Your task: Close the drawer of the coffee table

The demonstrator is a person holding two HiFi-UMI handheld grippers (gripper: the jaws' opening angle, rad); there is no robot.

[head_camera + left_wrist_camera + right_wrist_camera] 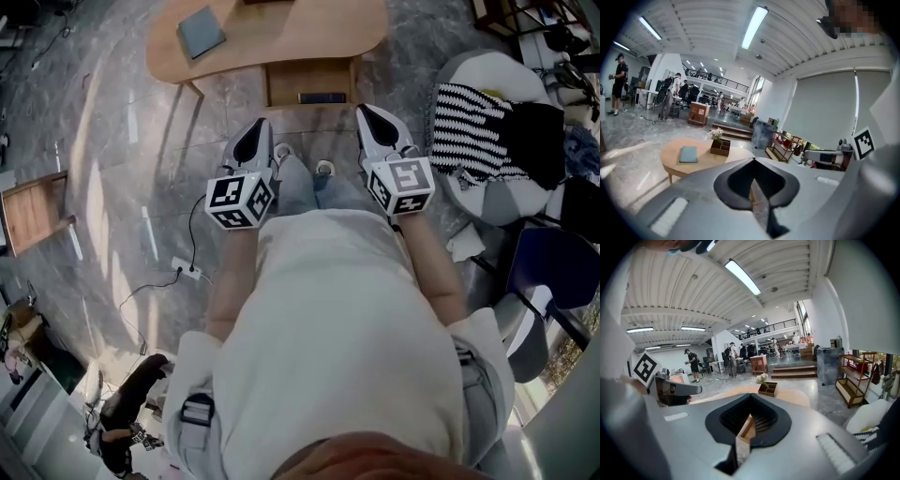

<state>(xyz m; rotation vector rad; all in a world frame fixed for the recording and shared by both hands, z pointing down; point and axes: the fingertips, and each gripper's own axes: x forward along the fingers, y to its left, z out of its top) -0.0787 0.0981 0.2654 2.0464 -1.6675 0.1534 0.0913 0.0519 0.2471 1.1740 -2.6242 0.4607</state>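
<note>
With the jaws of both clenched on nothing, the left gripper [253, 141] and right gripper [378, 127] hung short of the drawer [309, 82], pulled out of the coffee table [281, 37] toward the person, where an off-centre shove could skew and jam it.

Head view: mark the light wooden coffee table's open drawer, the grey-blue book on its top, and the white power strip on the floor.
Open wooden drawer [295, 80]: head view, bare bottom panel.
Grey-blue book [202, 31]: head view, middle of its cover.
White power strip [186, 271]: head view, its body.
</note>
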